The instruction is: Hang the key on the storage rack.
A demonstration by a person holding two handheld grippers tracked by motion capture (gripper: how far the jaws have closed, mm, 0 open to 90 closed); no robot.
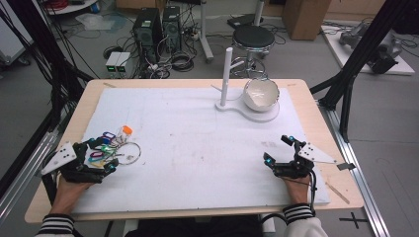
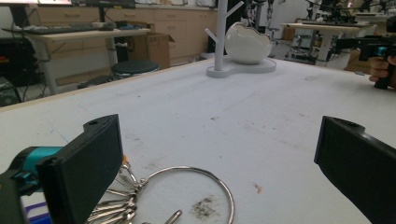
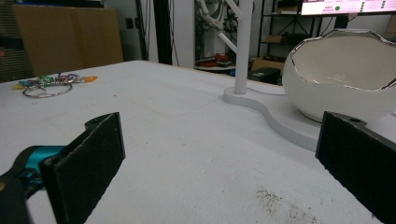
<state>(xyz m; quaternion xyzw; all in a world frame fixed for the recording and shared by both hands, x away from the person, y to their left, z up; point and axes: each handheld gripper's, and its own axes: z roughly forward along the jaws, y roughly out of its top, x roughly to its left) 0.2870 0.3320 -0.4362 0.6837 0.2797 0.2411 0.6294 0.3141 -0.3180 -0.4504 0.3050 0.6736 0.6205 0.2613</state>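
A bunch of keys with coloured tags hangs on a large metal ring lying on the white mat at the table's left. My left gripper stands open around the bunch, its jaws on either side of the ring, with the keys against the left jaw. Nothing is held. My right gripper is open and empty near the table's right front, resting low over the mat. From the right gripper view the key bunch lies far off at the left.
A white stand with an upright branched post and an egg-shaped white bowl sits at the back centre-right of the mat. The bowl is just ahead of the right gripper. Stool, computers and cables stand beyond the table.
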